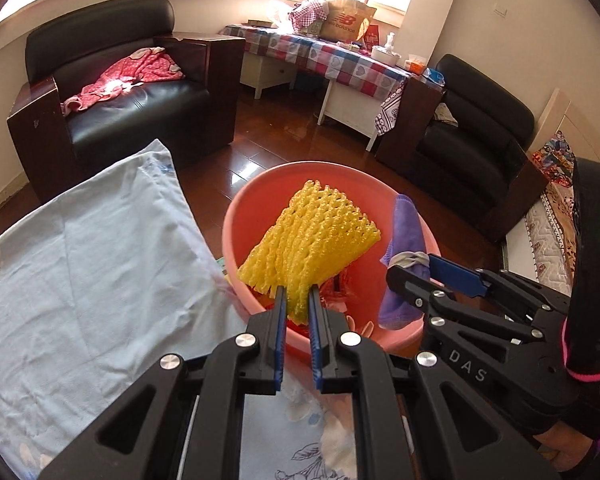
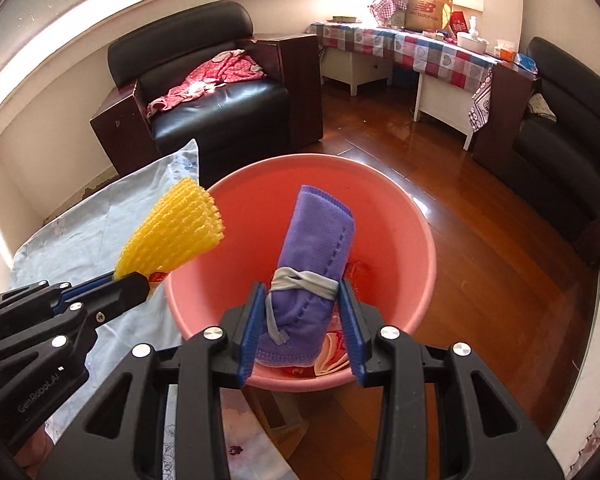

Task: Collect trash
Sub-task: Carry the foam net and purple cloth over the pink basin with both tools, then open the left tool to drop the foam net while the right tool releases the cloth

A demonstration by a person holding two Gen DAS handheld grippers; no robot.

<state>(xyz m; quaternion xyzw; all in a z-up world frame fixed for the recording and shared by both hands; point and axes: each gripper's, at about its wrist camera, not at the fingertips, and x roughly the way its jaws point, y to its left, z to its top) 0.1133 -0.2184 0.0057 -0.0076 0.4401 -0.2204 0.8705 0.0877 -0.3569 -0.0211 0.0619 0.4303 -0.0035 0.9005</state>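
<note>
My left hand-held gripper (image 1: 298,298) is clamped on the yellow foam fruit net (image 1: 312,236), holding it above the near-left rim of the pink basin (image 2: 384,184). My right hand-held gripper (image 2: 302,312) squeezes a rolled purple cloth (image 2: 320,264), tied with a grey band (image 2: 304,282), over the basin, with red wrappers (image 2: 334,346) lying inside below it.

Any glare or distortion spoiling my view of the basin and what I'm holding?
Left wrist view: window blown out, glare streaks on the floor, but the yellow foam net over the pink basin is sharp. Right wrist view: the same washed-out window and fisheye bending at the edges; the purple cloth roll is crisp.
</note>
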